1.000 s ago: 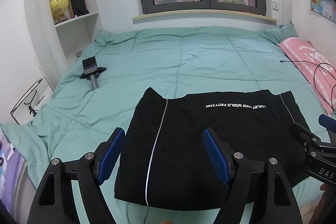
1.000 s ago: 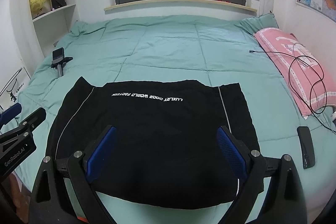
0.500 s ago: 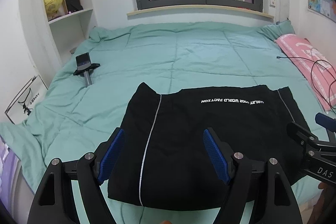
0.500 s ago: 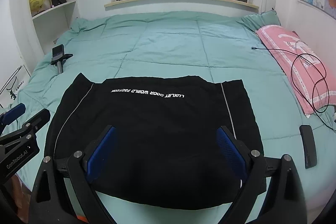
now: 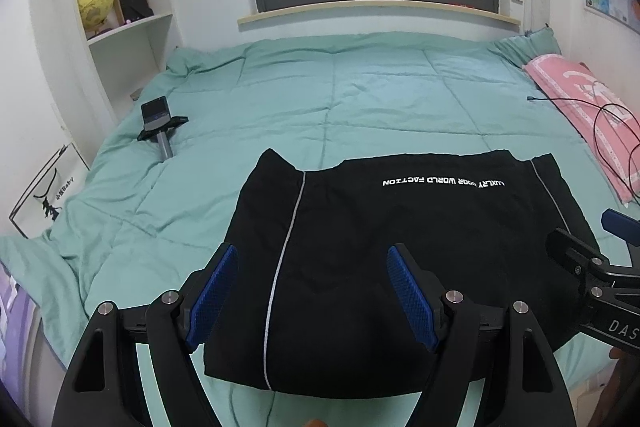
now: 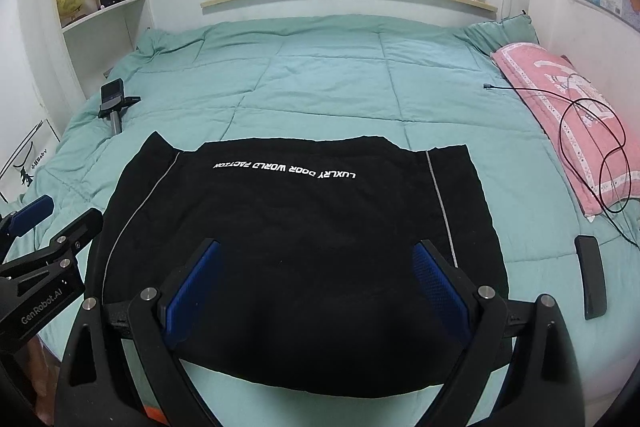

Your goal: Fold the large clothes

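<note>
Phone mount (image 5: 160, 125): lying on the green quilt (image 5: 360, 99) at far left, well apart from the work.
Left gripper (image 5: 312, 291): hovering over the near left part of the garment, blue pads spread wide, nothing between them.
Black garment (image 6: 304, 247): laid flat on the quilt near the bed's front edge, white lettering toward the window, a pale stripe down each side — looks partly folded already.
Right gripper (image 6: 316, 291): poised above the near right part of the cloth, jaws wide apart, holding nothing.
Remote (image 6: 590, 281): dark, on the quilt just right of the garment.
Pink pillow (image 6: 568, 115): at far right, a black cable (image 6: 592, 147) looped over it.
Risk: pinching one layer only, or the quilt with it — a lopsided fold likely; limp fabric apt to slide off the near edge.
Obstacles: remote close to the right hem, possibly caught if the cloth swings that way; elsewhere nothing in the path.
</note>
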The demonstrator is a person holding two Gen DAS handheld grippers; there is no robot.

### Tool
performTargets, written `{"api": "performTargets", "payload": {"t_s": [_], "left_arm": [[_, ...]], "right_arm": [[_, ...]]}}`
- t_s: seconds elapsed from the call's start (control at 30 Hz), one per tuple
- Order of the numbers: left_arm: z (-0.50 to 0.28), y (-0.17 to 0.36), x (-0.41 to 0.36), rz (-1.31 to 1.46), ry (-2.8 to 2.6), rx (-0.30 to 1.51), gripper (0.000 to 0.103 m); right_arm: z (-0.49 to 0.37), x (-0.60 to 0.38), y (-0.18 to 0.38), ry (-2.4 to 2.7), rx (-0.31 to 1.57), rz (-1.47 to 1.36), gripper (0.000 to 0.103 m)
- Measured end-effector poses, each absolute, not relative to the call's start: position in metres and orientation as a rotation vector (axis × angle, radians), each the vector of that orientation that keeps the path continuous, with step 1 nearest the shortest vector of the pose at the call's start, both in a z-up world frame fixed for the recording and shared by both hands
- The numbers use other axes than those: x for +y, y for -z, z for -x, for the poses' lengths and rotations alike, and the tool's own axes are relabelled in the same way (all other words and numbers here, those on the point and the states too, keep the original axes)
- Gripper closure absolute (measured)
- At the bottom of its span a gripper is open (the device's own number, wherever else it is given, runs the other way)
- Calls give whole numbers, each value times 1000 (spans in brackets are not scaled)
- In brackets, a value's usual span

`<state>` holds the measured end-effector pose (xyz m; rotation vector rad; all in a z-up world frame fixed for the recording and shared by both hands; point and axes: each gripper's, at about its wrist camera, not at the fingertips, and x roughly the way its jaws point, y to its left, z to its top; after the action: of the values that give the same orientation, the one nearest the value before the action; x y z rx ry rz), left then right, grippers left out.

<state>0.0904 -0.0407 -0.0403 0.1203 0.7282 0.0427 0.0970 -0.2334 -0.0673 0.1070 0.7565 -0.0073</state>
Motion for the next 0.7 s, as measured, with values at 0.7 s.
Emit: {"api": "performTargets", "payload": {"t_s": [0.7], "left_arm": [[-93,41,-50,-144,-23,737,25]], "right_arm": [[-101,-235,72,-10,778,-122,6]]}}
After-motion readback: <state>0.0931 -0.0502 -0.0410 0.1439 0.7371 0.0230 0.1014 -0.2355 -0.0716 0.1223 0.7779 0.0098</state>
